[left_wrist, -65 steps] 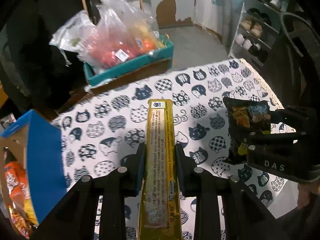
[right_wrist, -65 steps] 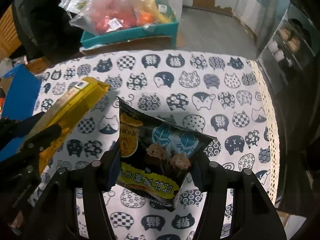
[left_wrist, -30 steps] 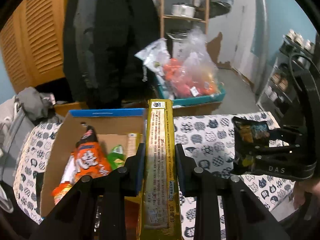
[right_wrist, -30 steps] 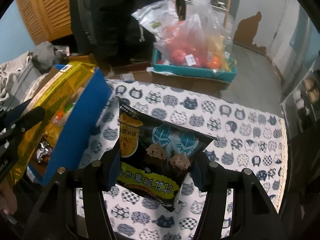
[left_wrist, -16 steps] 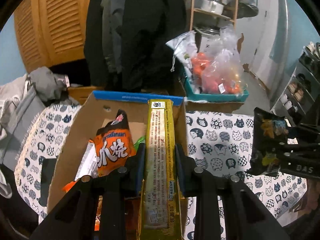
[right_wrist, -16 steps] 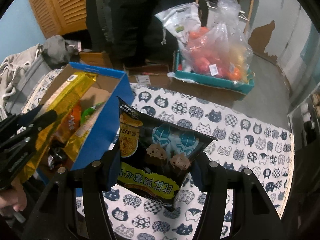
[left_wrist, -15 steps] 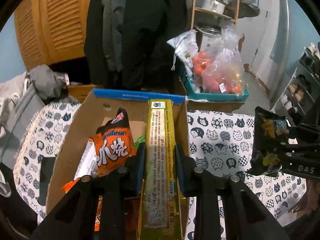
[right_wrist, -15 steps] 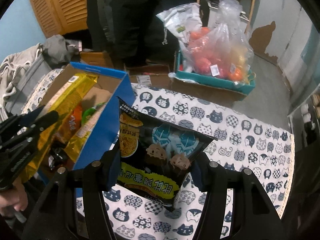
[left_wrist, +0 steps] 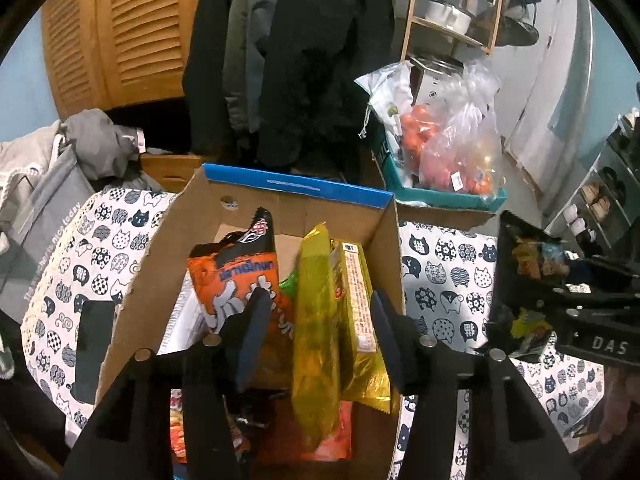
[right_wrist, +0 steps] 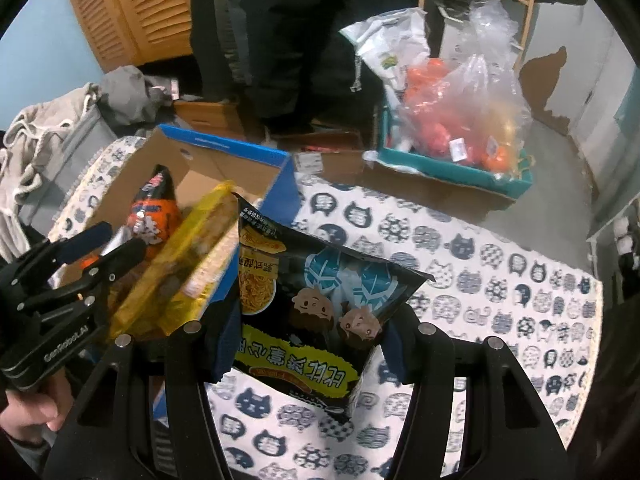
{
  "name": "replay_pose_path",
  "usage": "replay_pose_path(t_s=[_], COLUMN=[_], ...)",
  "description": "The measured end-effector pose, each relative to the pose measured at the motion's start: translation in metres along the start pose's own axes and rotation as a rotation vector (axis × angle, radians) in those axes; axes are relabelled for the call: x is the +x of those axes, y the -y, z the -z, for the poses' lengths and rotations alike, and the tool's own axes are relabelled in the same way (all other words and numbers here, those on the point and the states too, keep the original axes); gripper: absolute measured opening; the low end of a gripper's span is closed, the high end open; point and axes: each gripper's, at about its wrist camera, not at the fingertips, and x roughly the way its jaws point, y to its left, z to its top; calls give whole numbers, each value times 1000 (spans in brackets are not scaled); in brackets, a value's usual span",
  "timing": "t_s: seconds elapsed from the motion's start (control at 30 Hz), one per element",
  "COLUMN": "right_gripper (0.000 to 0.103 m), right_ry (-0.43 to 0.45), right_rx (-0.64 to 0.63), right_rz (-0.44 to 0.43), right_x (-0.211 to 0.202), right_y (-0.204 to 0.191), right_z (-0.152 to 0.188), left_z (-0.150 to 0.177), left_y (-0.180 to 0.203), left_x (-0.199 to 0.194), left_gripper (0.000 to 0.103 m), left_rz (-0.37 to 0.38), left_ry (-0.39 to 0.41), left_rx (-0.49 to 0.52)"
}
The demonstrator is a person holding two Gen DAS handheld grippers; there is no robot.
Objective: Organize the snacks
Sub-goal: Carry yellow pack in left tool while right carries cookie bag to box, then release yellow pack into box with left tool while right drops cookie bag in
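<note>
**Two snack packets at the cardboard box**

The yellow packet point(left_wrist: 316, 320) stands tilted inside the cardboard box point(left_wrist: 392, 256), near the box's right wall, with its lower end among the packets already there. It lies between the fingers of the left gripper point(left_wrist: 316, 320), whose jaws are opening; the pads stand clear of the packet on both sides, so nothing is pinched. In the right wrist view the same yellow packet point(right_wrist: 180, 276) appears blurred, leaning over the box's near edge beside the left gripper point(right_wrist: 112, 248). To its left in the box stands an orange packet point(left_wrist: 236, 276) with a black top, upright against the other contents; a green wrapper shows only as a sliver between the two.

The black packet point(right_wrist: 320, 304), printed with noodles and two cartoon faces, is pinched by the right gripper point(right_wrist: 308, 344), whose pads press on its two lower edges. It hangs over the tablecloth just to the right of the box, outside it. From the left wrist view the black packet point(left_wrist: 528, 276) and the right gripper point(left_wrist: 560, 300) sit to the right of the box, above the cloth.

The box, brown inside and blue outside, rests on a cat-print tablecloth point(right_wrist: 500, 280). Beyond the box, on the floor, a teal tray point(right_wrist: 460, 168) holds clear bags of orange fruit point(right_wrist: 452, 120). Behind the box hang dark coats point(left_wrist: 296, 52), and to its left lies grey clothing point(left_wrist: 72, 160). A hand point(right_wrist: 28, 416) grips the left gripper's handle.
</note>
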Motion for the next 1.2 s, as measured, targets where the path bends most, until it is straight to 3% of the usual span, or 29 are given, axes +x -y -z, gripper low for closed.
replay_pose_path(t_s=[0.5,0.87,0.97,1.07,1.2], right_gripper=[59,59,62,81,82], right_ry=[10,-35,-39,-24,15], right_rx=[-87,-141,-157,-168,-174], right_rz=[-82,-171,-187,-171,-147], right_x=[15,37,40,37,24], right_y=[-63,-108,-117,-121,-121], right_z=[-31,-47,-48,-48,-48], left_z=[4,14,16,16,15], left_y=[-50,-85,-92,-94,-91], left_x=[-33,-49,-53,-56,-65], left_gripper=[67,73,74,76,79], left_rz=[-59,-104,-96,-89,-76], left_ry=[36,50,51,49,64], left_rx=[-64,-106,-130,-144,-145])
